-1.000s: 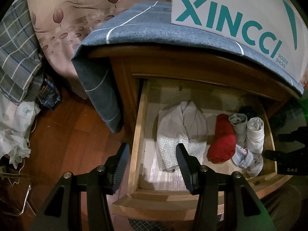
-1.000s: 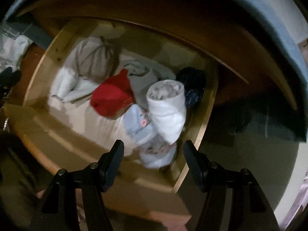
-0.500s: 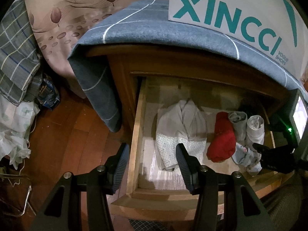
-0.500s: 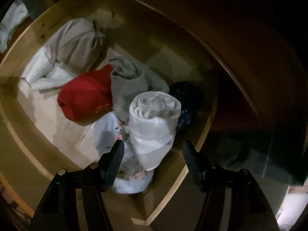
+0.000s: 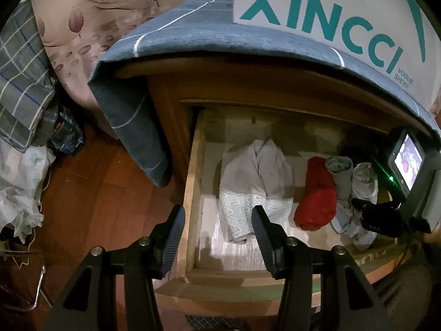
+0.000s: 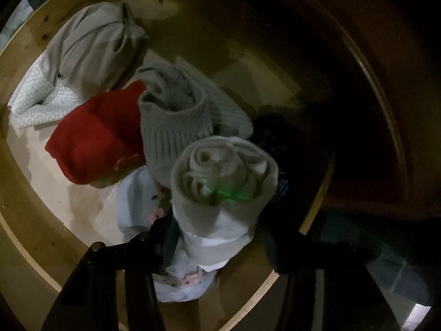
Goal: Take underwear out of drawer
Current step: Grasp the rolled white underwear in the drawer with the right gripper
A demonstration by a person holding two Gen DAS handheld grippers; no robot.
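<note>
Right gripper (image 6: 217,244) lower now, jaws closing around white rolled underwear (image 6: 220,187) in drawer (image 5: 193,193)

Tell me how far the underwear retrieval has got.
Done: the drawer stands open. In hand: the right gripper straddles the white roll, its jaws just closing; a firm grip is unclear. Left: lifting it out. The left gripper hangs open.

The left gripper (image 5: 217,231) is showing two matte black arms ending in dark blue ribbed pads (image 5: 260,237) — round silver screw heads are sitting on each arm. The right gripper (image 6: 217,244) is looking black too, with teal-grey ribbed pads; its body is carrying a small lit screen (image 5: 408,162) and a green light.
</note>
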